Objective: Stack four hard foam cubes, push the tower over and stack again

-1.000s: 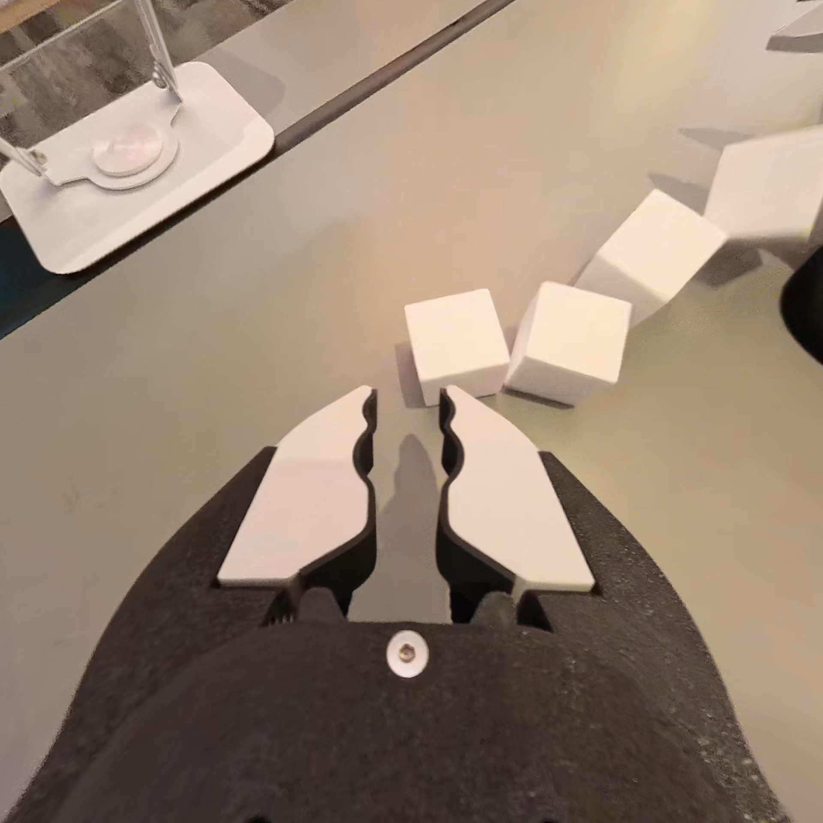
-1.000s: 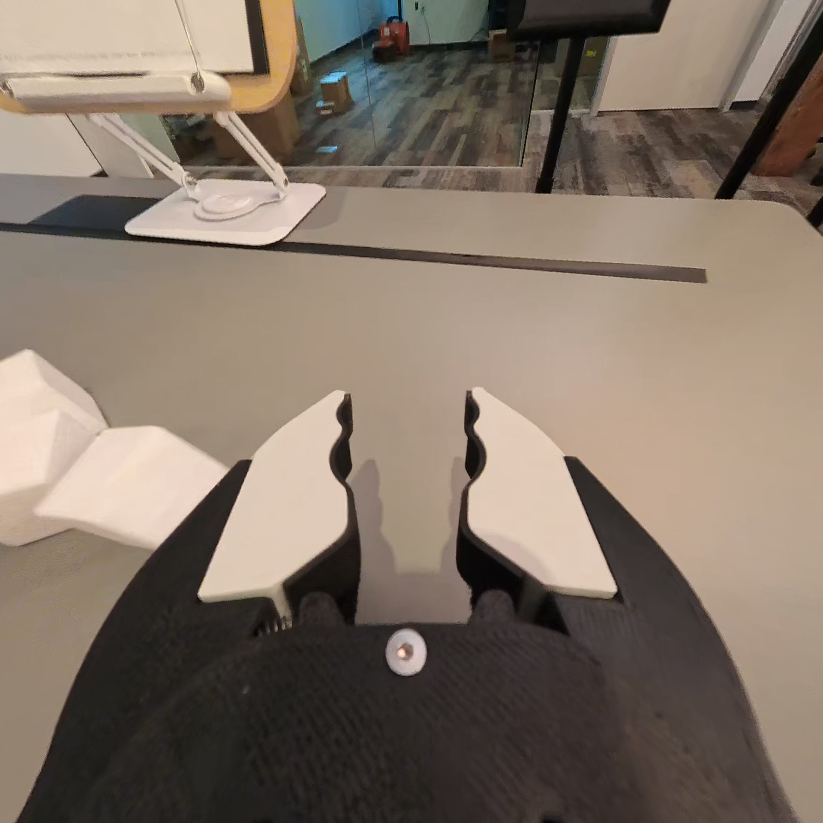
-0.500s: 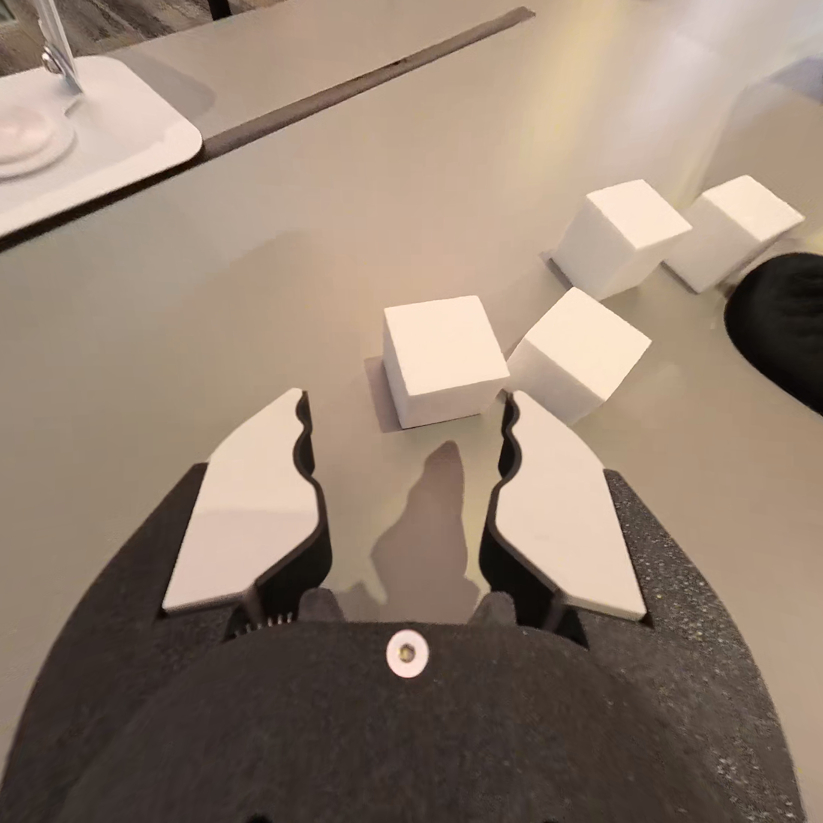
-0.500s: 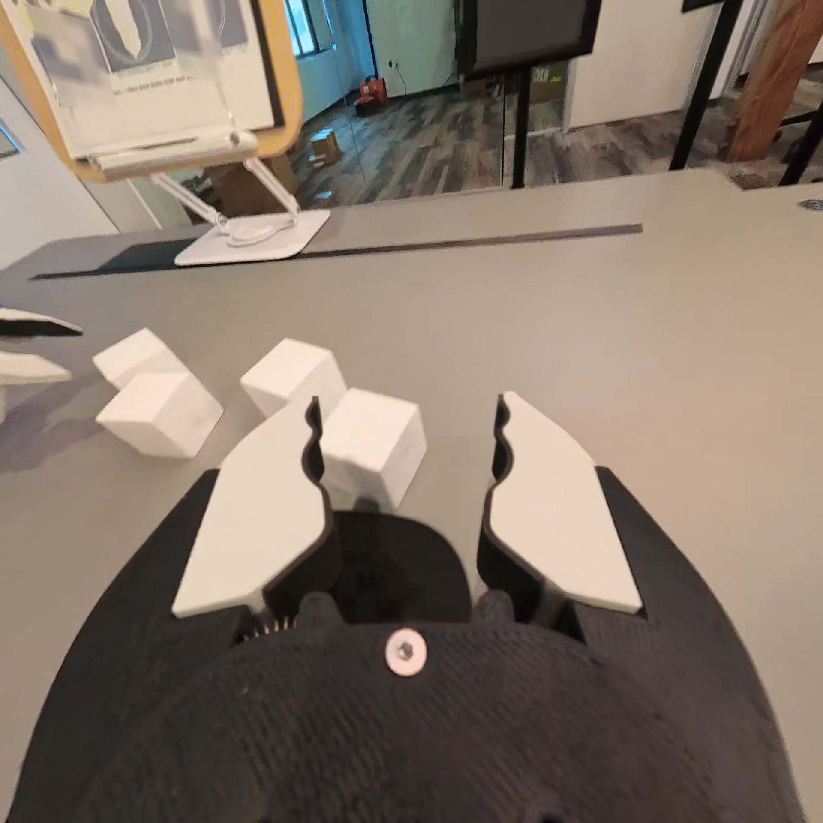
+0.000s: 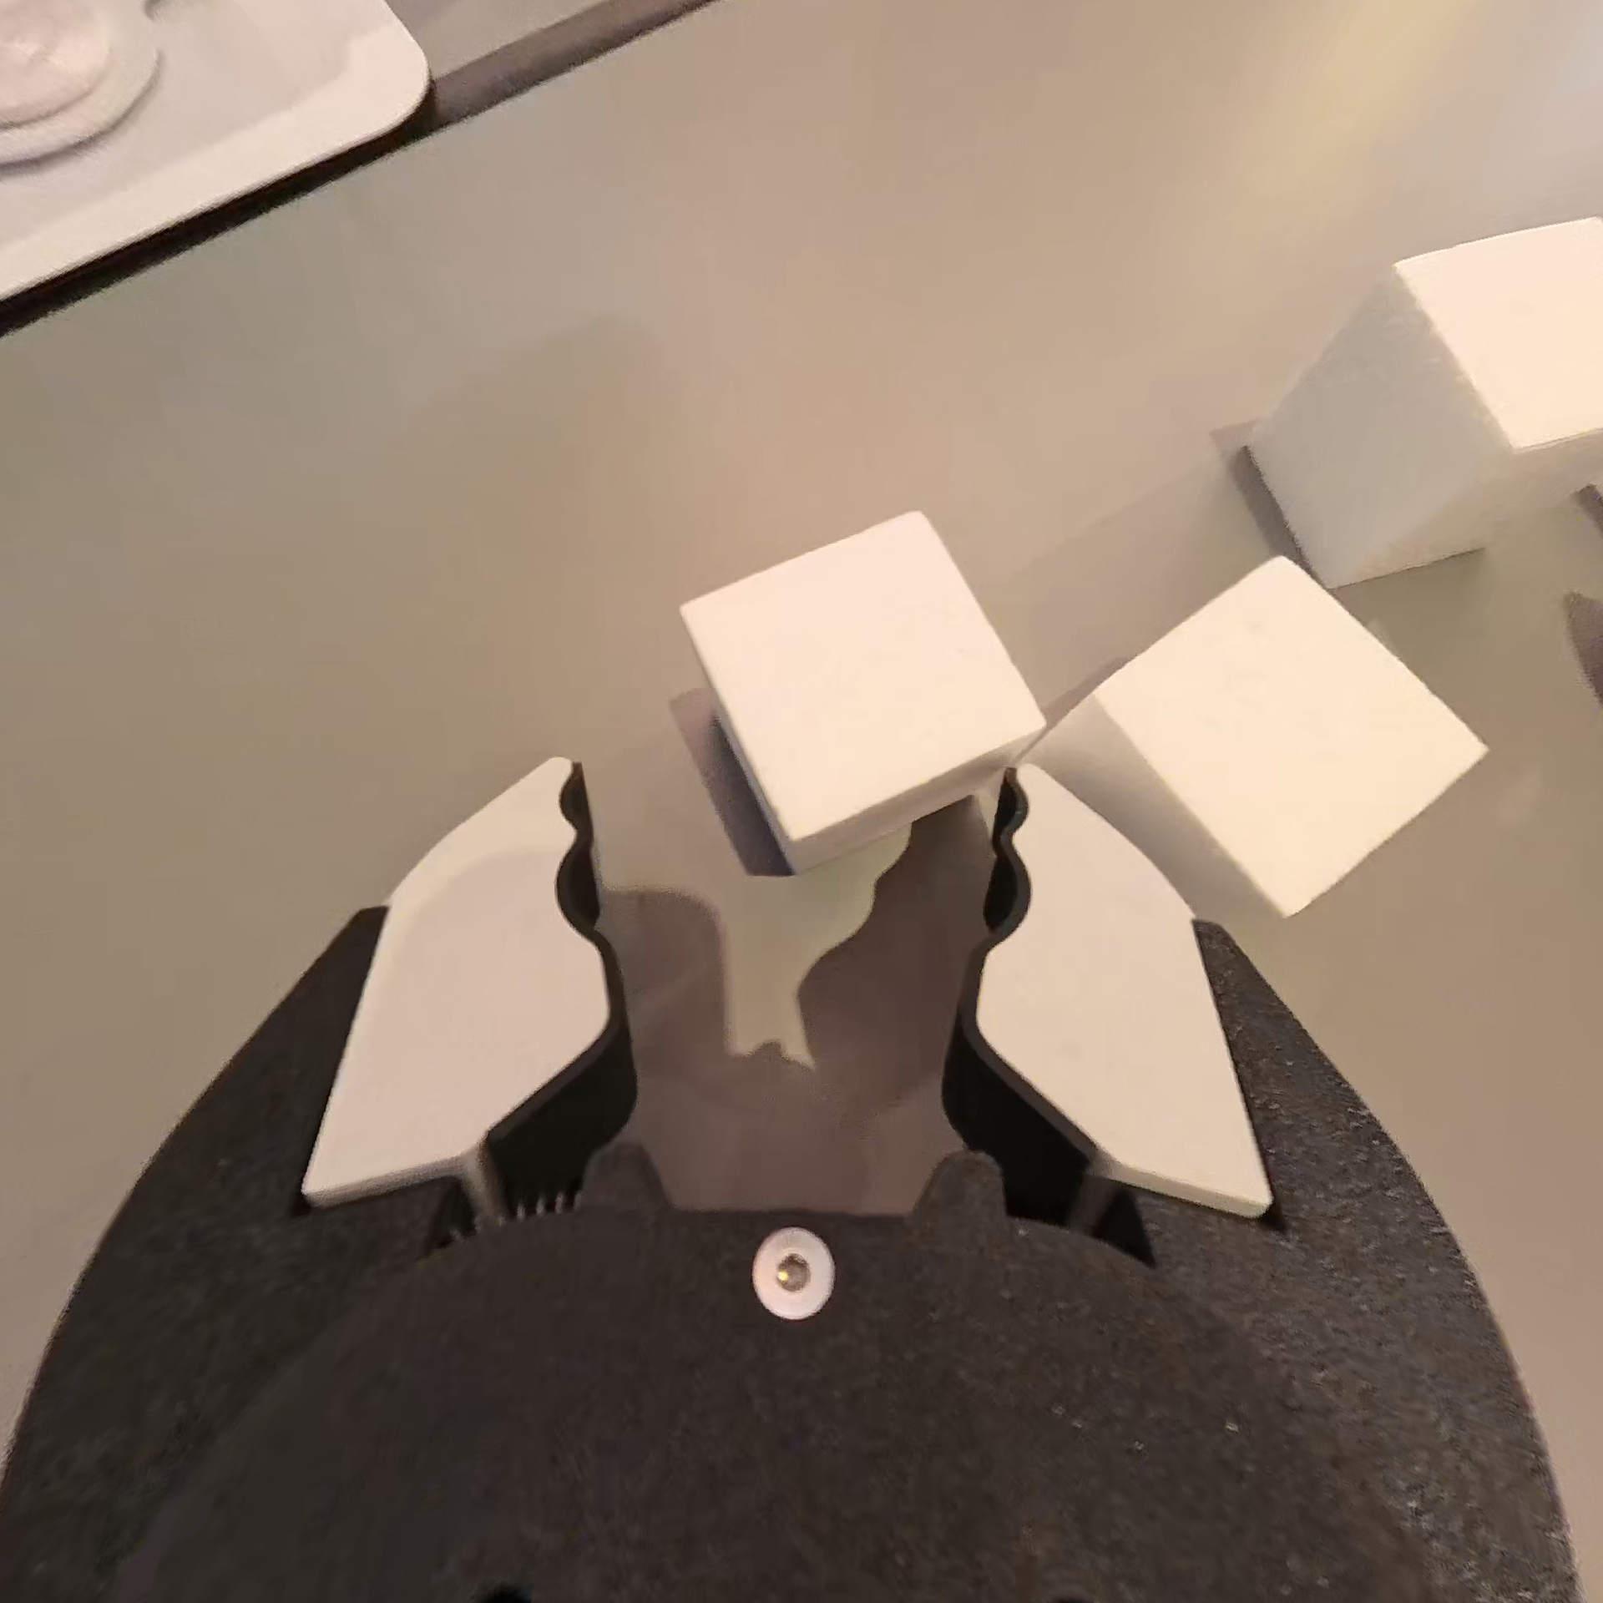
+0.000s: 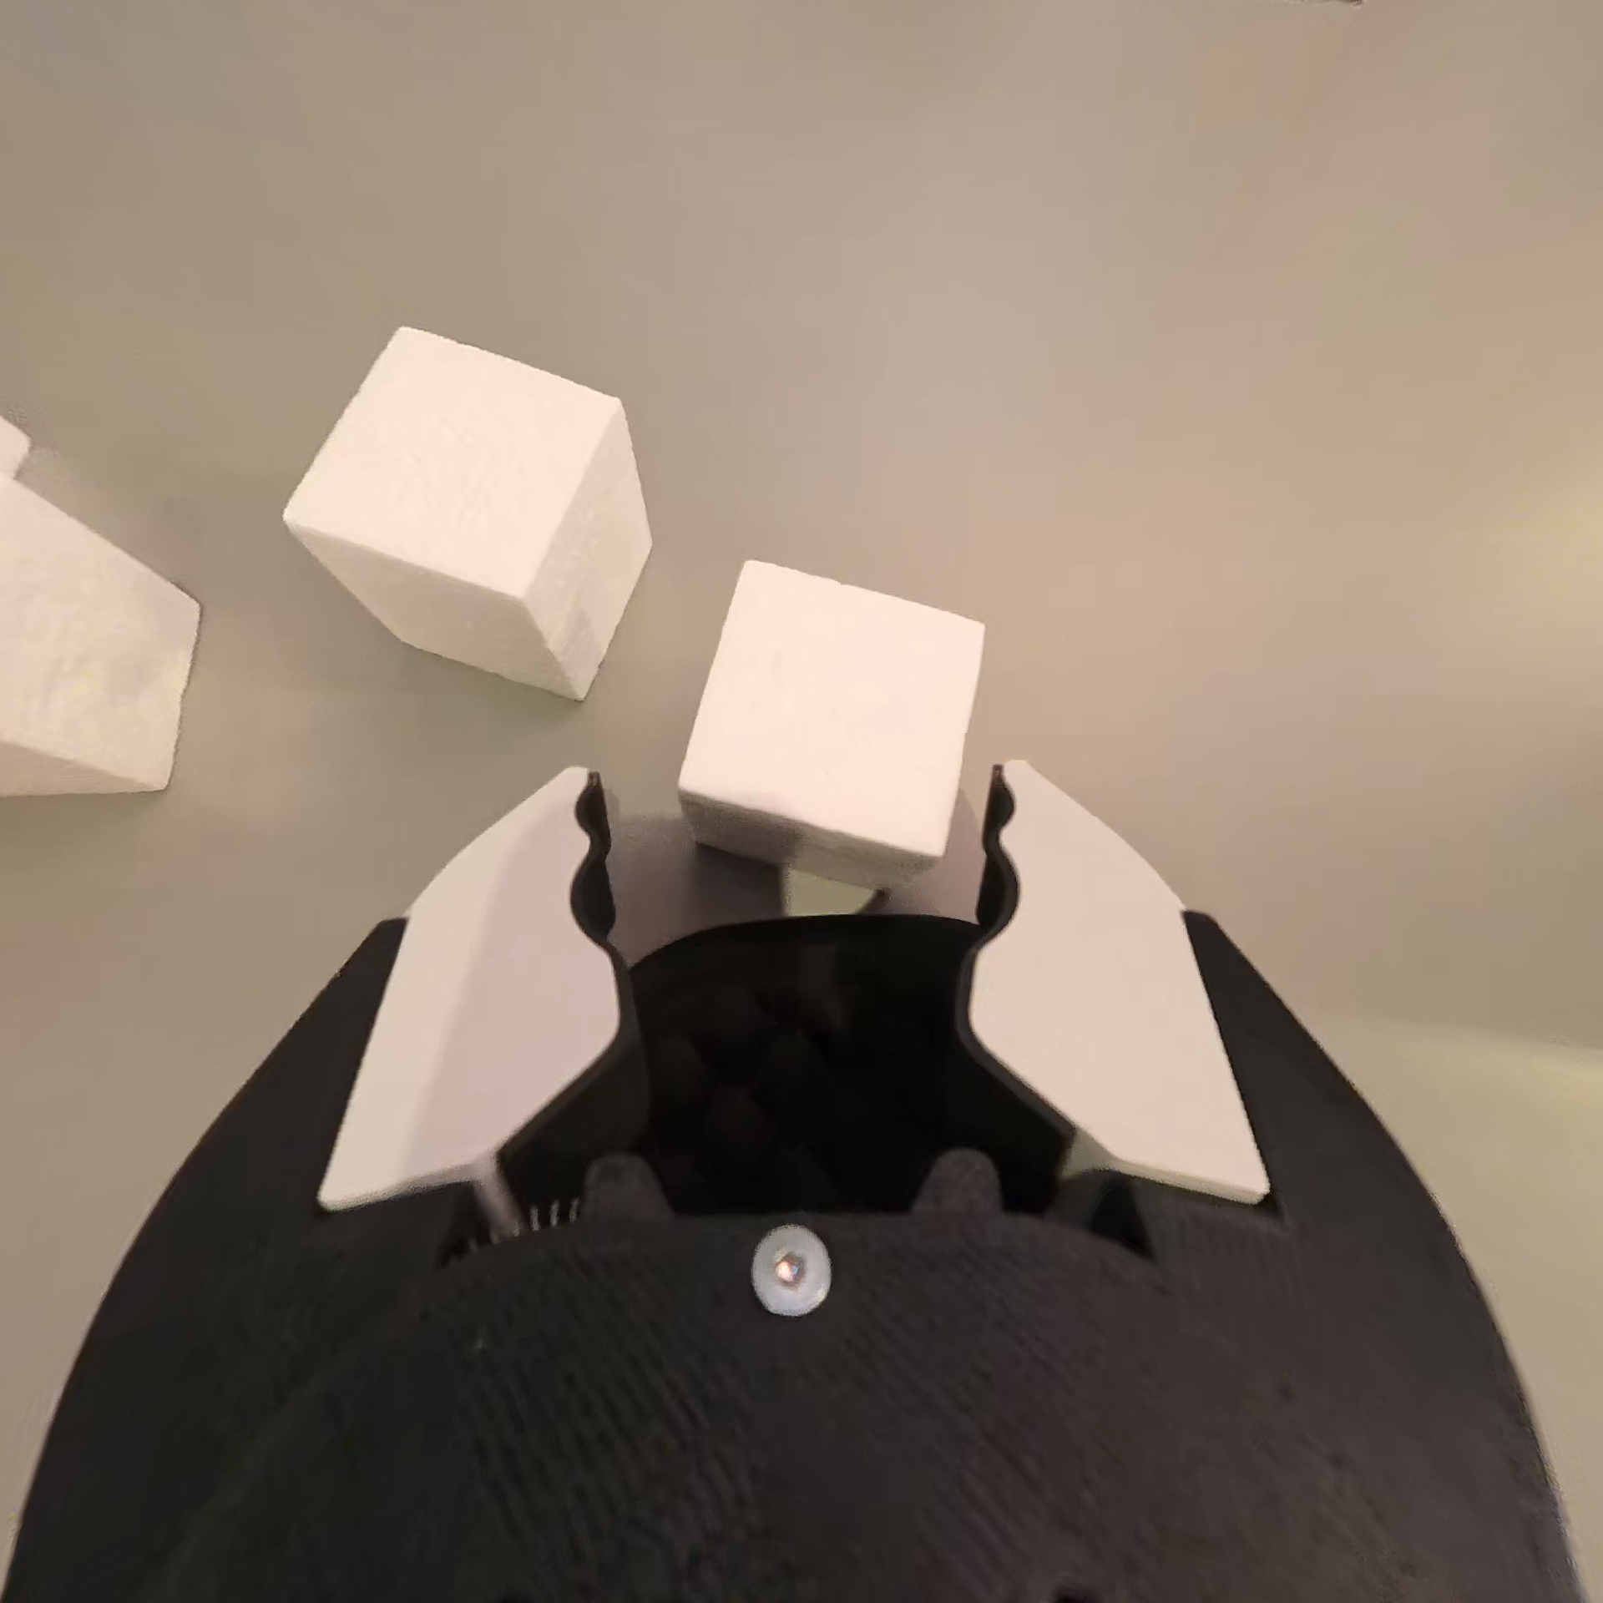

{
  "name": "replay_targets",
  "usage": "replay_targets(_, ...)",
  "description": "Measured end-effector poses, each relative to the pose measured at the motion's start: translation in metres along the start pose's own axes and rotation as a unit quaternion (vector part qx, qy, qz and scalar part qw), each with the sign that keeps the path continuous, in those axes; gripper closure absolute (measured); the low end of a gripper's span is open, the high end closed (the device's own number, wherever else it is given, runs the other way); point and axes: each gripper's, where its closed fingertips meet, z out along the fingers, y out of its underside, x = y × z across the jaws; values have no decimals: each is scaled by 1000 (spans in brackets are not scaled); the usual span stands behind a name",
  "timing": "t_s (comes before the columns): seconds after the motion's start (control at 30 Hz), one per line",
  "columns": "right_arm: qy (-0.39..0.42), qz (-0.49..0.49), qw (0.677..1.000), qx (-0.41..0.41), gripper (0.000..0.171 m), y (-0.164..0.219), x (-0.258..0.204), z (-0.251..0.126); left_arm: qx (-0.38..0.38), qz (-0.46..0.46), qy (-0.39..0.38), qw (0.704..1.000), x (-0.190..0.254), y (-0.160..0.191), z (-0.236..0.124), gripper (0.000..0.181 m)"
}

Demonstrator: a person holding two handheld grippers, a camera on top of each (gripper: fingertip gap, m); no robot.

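White foam cubes lie scattered on the grey table (image 5: 434,538). In the left wrist view, one cube (image 5: 859,694) lies just ahead of my open left gripper (image 5: 794,785), with a second cube (image 5: 1249,763) touching its right corner and a third cube (image 5: 1475,399) farther right. In the right wrist view, my right gripper (image 6: 794,785) is open and hovers over a cube (image 6: 833,720) that sits just past its fingertips. Another cube (image 6: 477,503) lies to the left, and a third cube (image 6: 78,659) is cut off at the left edge. Both grippers are empty.
A white stand base (image 5: 173,139) sits at the far left beside a dark groove in the table (image 5: 538,65). The table surface stretches bare to the right of the cubes in the right wrist view (image 6: 1214,434).
The falling cubes have come to rest on the table. Both grippers have opened wider and tilted down, each closing in on its nearest cube.
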Motion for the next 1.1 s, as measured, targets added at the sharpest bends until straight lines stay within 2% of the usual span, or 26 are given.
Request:
replay_targets(0.13, -3, 24, 1000, -19, 95, 0, 2, 8, 4, 6, 17, 1000, 11, -6, 4, 91)
replay_targets(0.23, -13, 18, 999, -24, 108, -1, 2, 10, -14, 32, 13, 999, 4, -7, 8, 83)
replay_targets(0.33, -22, 17, 1000, -15, 109, -4, 5, 7, 11, 84, 11, 996, -15, -17, 2, 87)
replay_targets(0.37, -19, 16, 1000, -10, 109, -4, 8, 6, 14, 66, 25, 997, -18, -19, 0, 87)
replay_targets(0.43, -15, 20, 1000, 6, 109, -7, 14, 3, 7, -1, 109, 994, 0, -20, -7, 79)
replay_targets(0.47, -20, 26, 999, 13, 109, -8, 13, 1, 9, -21, 131, 991, 7, -22, -10, 81)
replay_targets(0.57, -26, 28, 999, 23, 109, -12, 13, -1, 34, -3, 58, 998, -4, -26, -5, 84)
replay_targets(0.67, -21, 11, 1000, 19, 109, -14, 13, -3, 26, 14, -12, 999, -19, -22, 6, 84)
replay_targets(0.83, -18, -13, 999, 32, 109, -22, 8, -19, 20, -1, -15, 1000, -26, -17, 21, 92)
replay_targets(0.9, -20, -19, 999, 44, 109, -28, 3, -32, 29, 8, -15, 999, -27, -19, 21, 102)
replay_targets(0.97, -37, -22, 998, 56, 109, -35, -10, -46, 26, 16, -12, 999, -28, -17, 24, 114)
replay_targets(1.1, -98, -31, 991, 85, 109, -49, -54, -71, 30, 16, 3, 999, -29, -18, 25, 117)
